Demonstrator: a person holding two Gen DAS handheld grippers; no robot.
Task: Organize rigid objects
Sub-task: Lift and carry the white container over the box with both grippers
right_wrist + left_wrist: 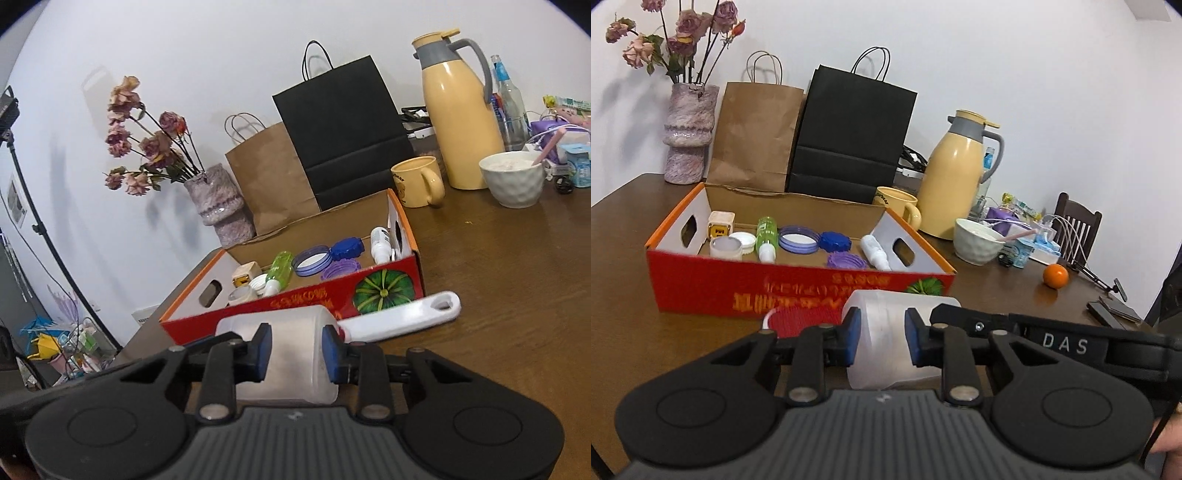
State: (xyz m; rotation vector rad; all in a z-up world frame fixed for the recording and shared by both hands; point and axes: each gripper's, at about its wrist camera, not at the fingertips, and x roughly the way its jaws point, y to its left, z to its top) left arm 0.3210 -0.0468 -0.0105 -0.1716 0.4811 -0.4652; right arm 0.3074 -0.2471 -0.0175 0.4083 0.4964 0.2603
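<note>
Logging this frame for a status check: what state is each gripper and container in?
left gripper: shut on plastic roller
right gripper: shut on plastic roller
cardboard box: open, partly filled
thermos: upright, lid shut
mug: upright
bowl: upright, pink utensil inside

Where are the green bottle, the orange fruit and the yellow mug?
green bottle (766,230), left wrist view, middle of its body
orange fruit (1055,276), left wrist view, its centre
yellow mug (416,181), right wrist view, its side wall
</note>
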